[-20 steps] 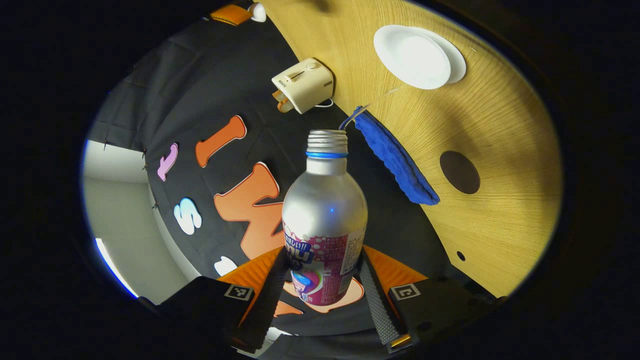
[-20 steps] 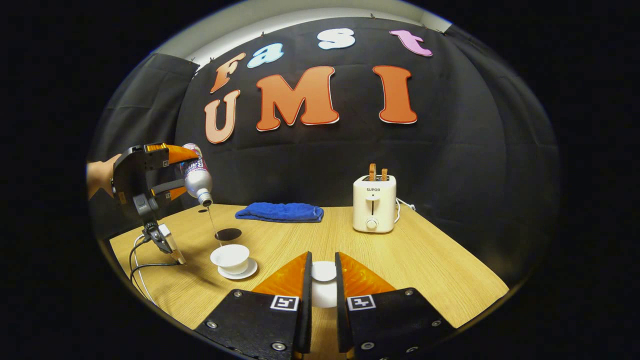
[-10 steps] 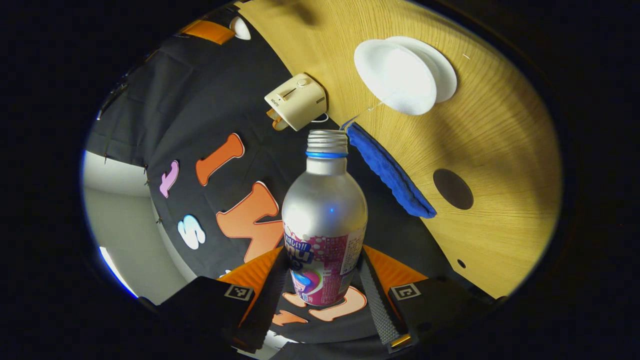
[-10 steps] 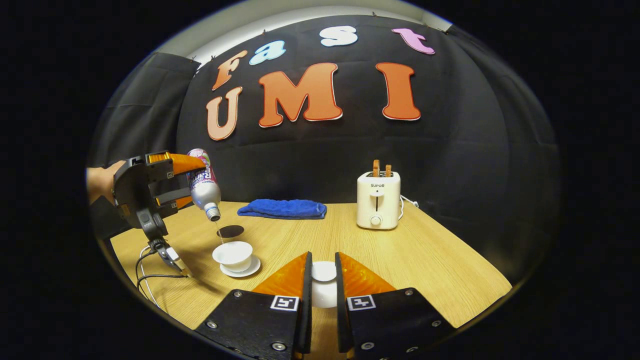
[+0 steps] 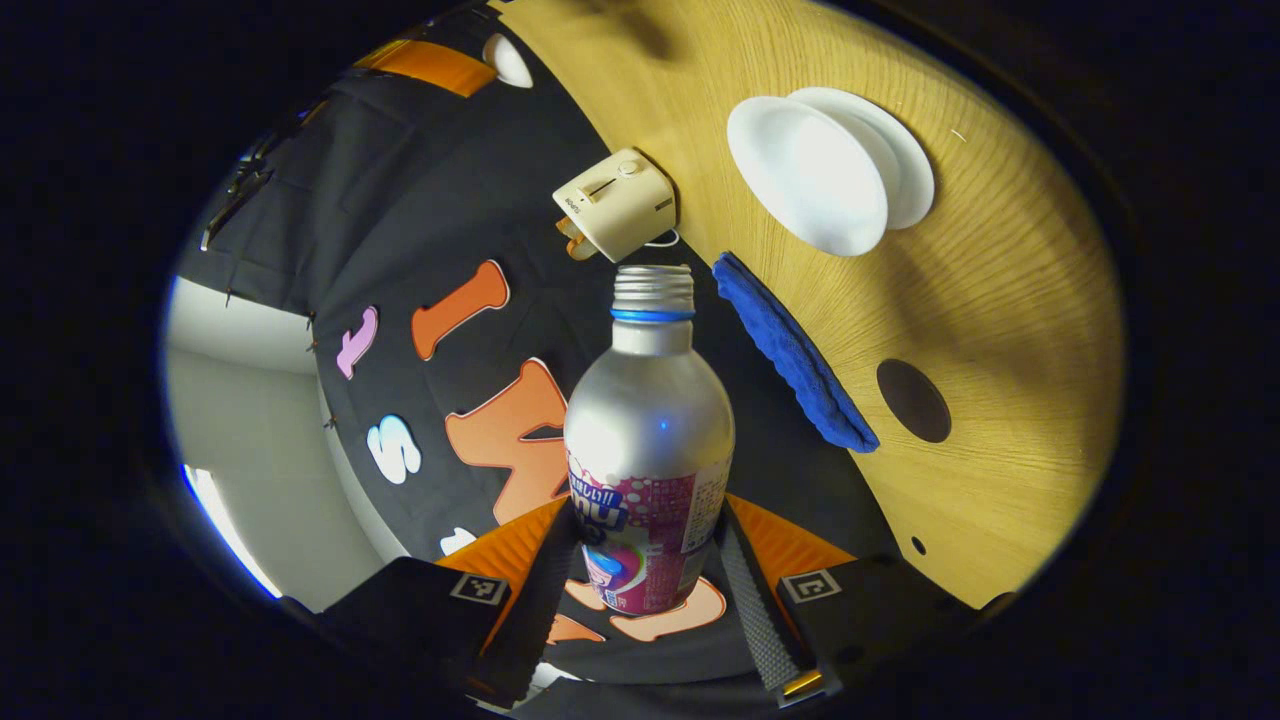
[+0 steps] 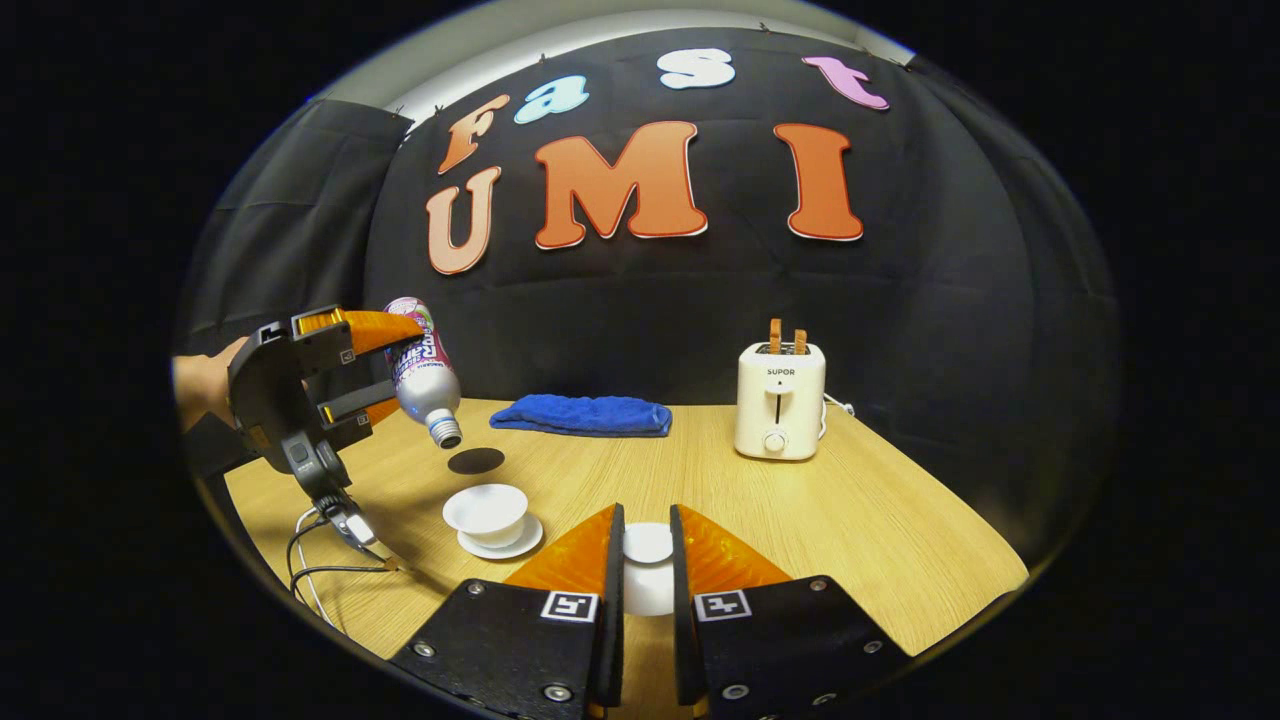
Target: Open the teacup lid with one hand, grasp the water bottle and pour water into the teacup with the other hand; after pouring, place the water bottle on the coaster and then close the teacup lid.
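Right gripper view, left to right. At far left a hand (image 6: 205,385), cut off at the picture's edge, holds the left gripper (image 6: 385,368) raised above the table (image 6: 850,520); its jaws are closed on the label end of the water bottle (image 6: 422,370), one finger above it and one below. The bottle's long axis is tilted, base up and to the left, open neck down and to the right, the mouth hanging above and just left of the dark round coaster (image 6: 476,461) and farther back than the teacup (image 6: 487,512). The uncovered teacup stands on its saucer (image 6: 502,545) near the left front of the table; its contents cannot be made out. Beyond lie a blue cloth (image 6: 585,415) and, further right, a toaster (image 6: 780,402). At bottom centre the right gripper (image 6: 642,560) holds the teacup lid (image 6: 647,555) between nearly closed jaws, the lid largely hidden by the fingers. In the left gripper view the water bottle (image 5: 648,440) runs straight ahead between the jaws of the left gripper (image 5: 645,585), neck pointing away from the camera.
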The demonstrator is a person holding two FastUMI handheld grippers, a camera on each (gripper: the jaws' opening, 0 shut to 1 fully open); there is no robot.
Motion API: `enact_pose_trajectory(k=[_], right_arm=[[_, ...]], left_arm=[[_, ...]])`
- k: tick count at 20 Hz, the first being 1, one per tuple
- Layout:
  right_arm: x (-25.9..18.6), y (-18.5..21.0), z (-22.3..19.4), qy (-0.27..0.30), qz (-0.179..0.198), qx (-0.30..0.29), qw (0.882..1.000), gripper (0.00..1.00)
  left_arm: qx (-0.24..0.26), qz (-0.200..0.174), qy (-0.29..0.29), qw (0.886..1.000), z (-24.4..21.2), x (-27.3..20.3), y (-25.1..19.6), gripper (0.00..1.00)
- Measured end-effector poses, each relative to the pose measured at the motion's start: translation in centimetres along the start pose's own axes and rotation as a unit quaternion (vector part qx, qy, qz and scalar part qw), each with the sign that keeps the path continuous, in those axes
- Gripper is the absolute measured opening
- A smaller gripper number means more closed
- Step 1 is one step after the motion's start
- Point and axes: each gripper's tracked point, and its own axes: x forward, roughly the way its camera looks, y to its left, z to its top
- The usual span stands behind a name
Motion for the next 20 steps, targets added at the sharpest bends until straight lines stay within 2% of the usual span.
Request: enact_pose_trajectory(k=[2, 3, 5, 7, 8, 10, 11, 13, 14, 15, 16, 17, 18, 19, 20], right_arm=[[0.3, 0.8, 0.5, -0.003, 0.006, 0.0, 1.0, 0.21], [0.5, 1.2, 0.6, -0.004, 0.009, -0.001, 1.0, 0.21], [0.9, 2.1, 0.9, -0.004, 0.015, -0.006, 1.0, 0.21], [1.3, 3.1, 1.2, -0.004, 0.023, -0.013, 1.0, 0.21], [1.6, 3.7, 1.4, -0.004, 0.027, -0.016, 0.999, 0.21], [2.2, 4.7, 1.9, -0.006, 0.033, -0.021, 0.999, 0.21], [2.5, 5.3, 2.0, -0.007, 0.038, -0.023, 0.999, 0.21], [3.0, 6.4, 2.4, -0.009, 0.046, -0.026, 0.999, 0.21], [3.2, 6.9, 2.6, -0.011, 0.049, -0.028, 0.998, 0.21], [3.5, 7.5, 2.7, -0.012, 0.054, -0.031, 0.998, 0.21], [3.8, 7.9, 2.8, -0.012, 0.057, -0.035, 0.998, 0.21], [4.0, 8.5, 2.9, -0.012, 0.061, -0.038, 0.997, 0.21], [4.2, 8.9, 3.0, -0.012, 0.064, -0.042, 0.997, 0.21], [4.4, 9.2, 3.0, -0.012, 0.066, -0.045, 0.997, 0.21], [4.6, 9.6, 3.0, -0.013, 0.07, -0.047, 0.996, 0.21]], left_arm=[[-0.057, 0.01, 0.013, 0.998, -0.9, -0.1, 0.4, 0.88], [-0.085, 0.024, 0.021, 0.996, -1.6, -0.3, 1.0, 0.84], [-0.14, 0.053, 0.04, 0.988, -2.9, -0.5, 2.1, 0.84], [-0.213, 0.079, 0.063, 0.972, -4.7, -0.9, 2.8, 0.83], [-0.246, 0.091, 0.072, 0.962, -5.5, -1.0, 3.1, 0.87], [-0.303, 0.112, 0.079, 0.943, -6.5, -1.3, 3.8, 0.8], [-0.328, 0.12, 0.083, 0.933, -6.7, -1.3, 3.8, 0.8], [-0.396, 0.128, 0.089, 0.905, -7.3, -1.3, 3.7, 0.83], [-0.434, 0.129, 0.095, 0.887, -7.6, -1.3, 3.3, 0.79], [-0.472, 0.126, 0.098, 0.867, -7.8, -0.9, 3.1, 0.79], [-0.509, 0.125, 0.104, 0.846, -8.3, -0.4, 2.9, 0.83], [-0.545, 0.122, 0.108, 0.823, -8.5, 0.1, 2.6, 0.83], [-0.579, 0.118, 0.111, 0.799, -8.7, 0.6, 2.1, 0.79], [-0.61, 0.116, 0.114, 0.775, -8.9, 1.1, 1.7, 0.83], [-0.639, 0.112, 0.118, 0.752, -9.0, 1.4, 1.5, 0.83]])
